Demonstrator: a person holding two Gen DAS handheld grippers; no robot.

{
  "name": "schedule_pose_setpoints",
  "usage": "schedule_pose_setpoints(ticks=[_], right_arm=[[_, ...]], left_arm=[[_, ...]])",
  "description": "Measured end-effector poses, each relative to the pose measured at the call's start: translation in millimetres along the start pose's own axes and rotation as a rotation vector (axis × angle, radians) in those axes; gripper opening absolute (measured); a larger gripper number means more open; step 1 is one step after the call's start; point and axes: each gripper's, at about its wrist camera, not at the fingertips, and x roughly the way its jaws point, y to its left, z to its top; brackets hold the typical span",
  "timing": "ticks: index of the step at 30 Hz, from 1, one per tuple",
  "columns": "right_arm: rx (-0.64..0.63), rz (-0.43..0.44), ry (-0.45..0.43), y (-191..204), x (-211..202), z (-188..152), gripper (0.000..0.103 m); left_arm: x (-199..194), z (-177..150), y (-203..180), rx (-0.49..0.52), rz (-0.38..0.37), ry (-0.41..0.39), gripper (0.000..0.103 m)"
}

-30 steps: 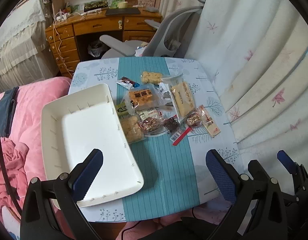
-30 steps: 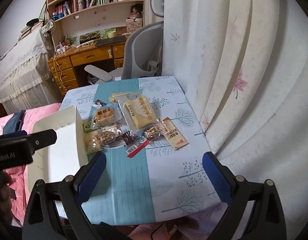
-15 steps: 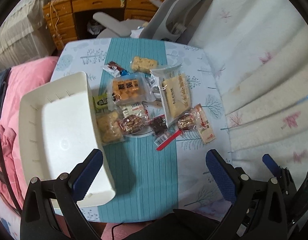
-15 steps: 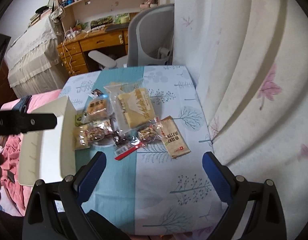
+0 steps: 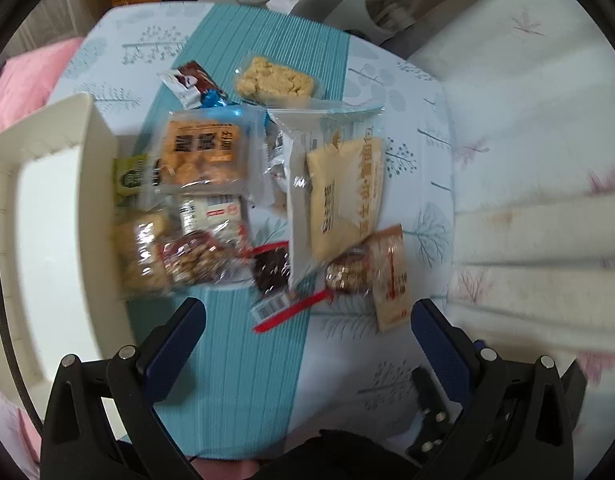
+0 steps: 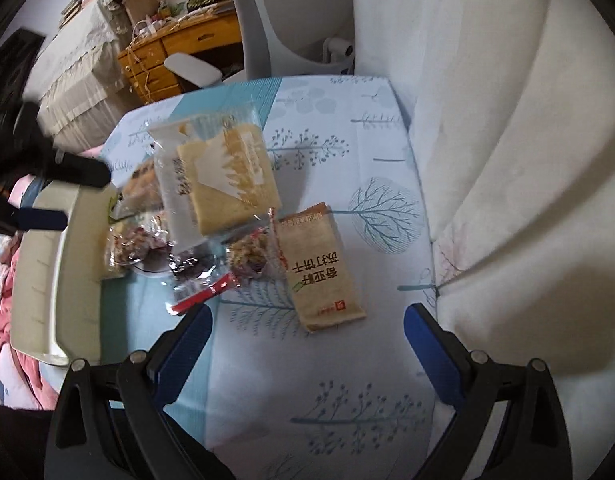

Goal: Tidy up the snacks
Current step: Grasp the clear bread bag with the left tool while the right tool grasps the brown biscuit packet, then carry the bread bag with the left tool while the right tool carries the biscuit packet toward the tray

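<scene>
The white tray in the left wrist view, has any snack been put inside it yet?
No. The white tray shows only its bare floor, and the snack packets, such as the orange packet, lie on the table beside it.

On the table (image 5: 347, 360) a cluster of snack packets (image 5: 243, 200) lies in the middle, the tray (image 5: 87, 200) touching its left side. The large flat cracker packet (image 6: 223, 180) overlaps the cluster's right part; a smaller biscuit packet (image 6: 323, 272) lies at its right edge. A chair (image 6: 291, 28) stands behind the table, a curtain (image 6: 507, 160) to its right.
</scene>
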Motion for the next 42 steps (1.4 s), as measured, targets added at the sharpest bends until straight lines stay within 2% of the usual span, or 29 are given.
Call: schedule_pose_setpoints(ticks=[2, 5, 15, 24, 26, 28, 30, 31, 36, 42], right_arm=[[-0.020, 0.009, 0.007, -4, 13, 1, 0.093], [-0.063, 0.029, 0.014, -6, 31, 0, 0.092], [-0.088, 0.052, 0.067, -17, 79, -7, 0.085], [-0.169, 0.066, 0.110, -13, 103, -1, 0.075], [-0.181, 0.065, 0.121, -13, 108, 1, 0.070], [-0.195, 0.069, 0.129, -12, 113, 3, 0.067], [-0.208, 0.059, 0.128, -11, 117, 5, 0.065], [-0.213, 0.056, 0.124, -11, 118, 6, 0.064], [-0.223, 0.045, 0.117, -12, 120, 8, 0.059], [-0.217, 0.041, 0.118, -11, 119, 9, 0.055]], left_arm=[[14, 12, -7, 0.011, 0.024, -0.001, 0.102], [32, 24, -13, 0.028, 0.046, -0.008, 0.102], [77, 47, -10, 0.007, 0.005, -0.020, 0.093], [101, 58, -10, -0.021, -0.024, -0.032, 0.092], [105, 60, -9, -0.038, -0.029, -0.035, 0.085], [109, 62, -10, -0.051, -0.028, -0.035, 0.075], [111, 62, -10, -0.061, -0.080, -0.033, 0.058], [111, 62, -11, -0.068, -0.099, -0.034, 0.055], [108, 60, -20, -0.045, -0.098, -0.046, 0.040], [100, 54, -21, -0.044, -0.094, -0.042, 0.029]])
